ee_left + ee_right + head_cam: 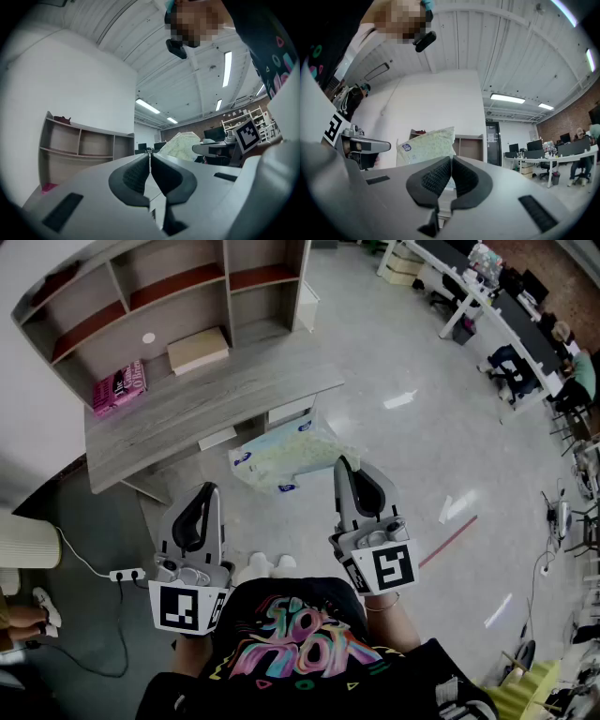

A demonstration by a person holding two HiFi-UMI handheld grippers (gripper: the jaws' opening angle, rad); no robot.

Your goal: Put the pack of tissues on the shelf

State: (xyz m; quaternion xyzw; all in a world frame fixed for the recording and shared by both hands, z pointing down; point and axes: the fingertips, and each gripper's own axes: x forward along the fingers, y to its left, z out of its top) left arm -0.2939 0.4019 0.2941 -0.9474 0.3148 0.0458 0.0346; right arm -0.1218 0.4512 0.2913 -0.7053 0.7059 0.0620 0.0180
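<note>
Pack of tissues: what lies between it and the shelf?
Head view shows only the bare grey desktop between the pack of tissues and the shelf.

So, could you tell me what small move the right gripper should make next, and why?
Probably carry the right gripper forward and to the left, toward the shelf. Its jaws look shut on an edge of the pack of tissues, which hangs short of the desk. The left gripper is shut and empty.
</note>
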